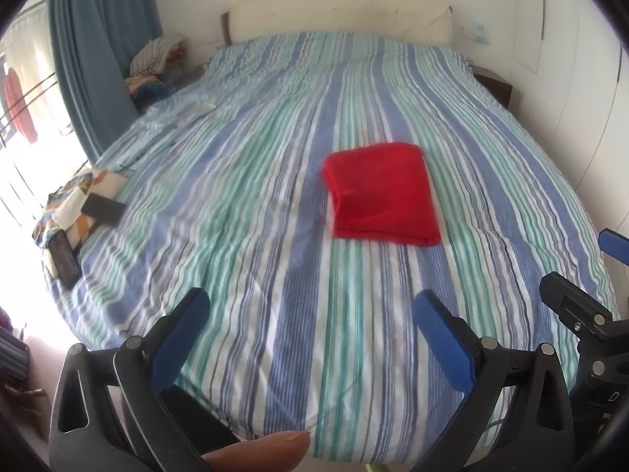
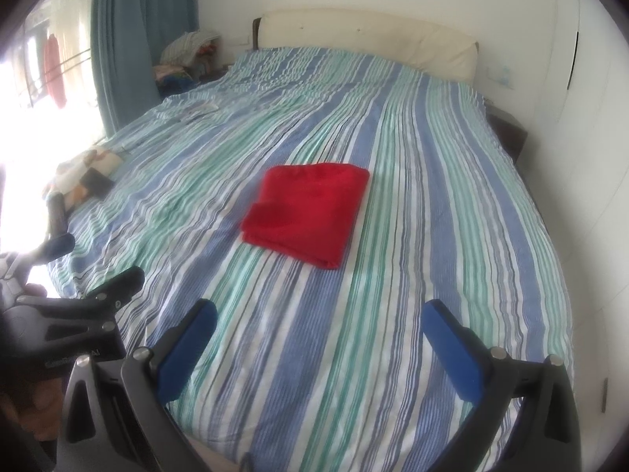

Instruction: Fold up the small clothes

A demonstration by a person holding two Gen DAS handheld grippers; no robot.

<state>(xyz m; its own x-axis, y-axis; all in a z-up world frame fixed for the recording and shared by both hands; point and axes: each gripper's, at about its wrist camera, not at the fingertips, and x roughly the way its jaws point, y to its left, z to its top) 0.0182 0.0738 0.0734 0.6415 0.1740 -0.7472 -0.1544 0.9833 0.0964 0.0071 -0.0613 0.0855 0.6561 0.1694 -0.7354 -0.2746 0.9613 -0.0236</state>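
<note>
Red cloth lies folded on bed, well ahead of both tongs | left tongs and right tongs gape, empty | we judge folding done.

Red garment; blue-green-white striped bedspread.

On the bed lie 1 folded red garment at its middle and 2 dark phones at its left edge. 2 hand-held grippers hover over its foot.
</note>
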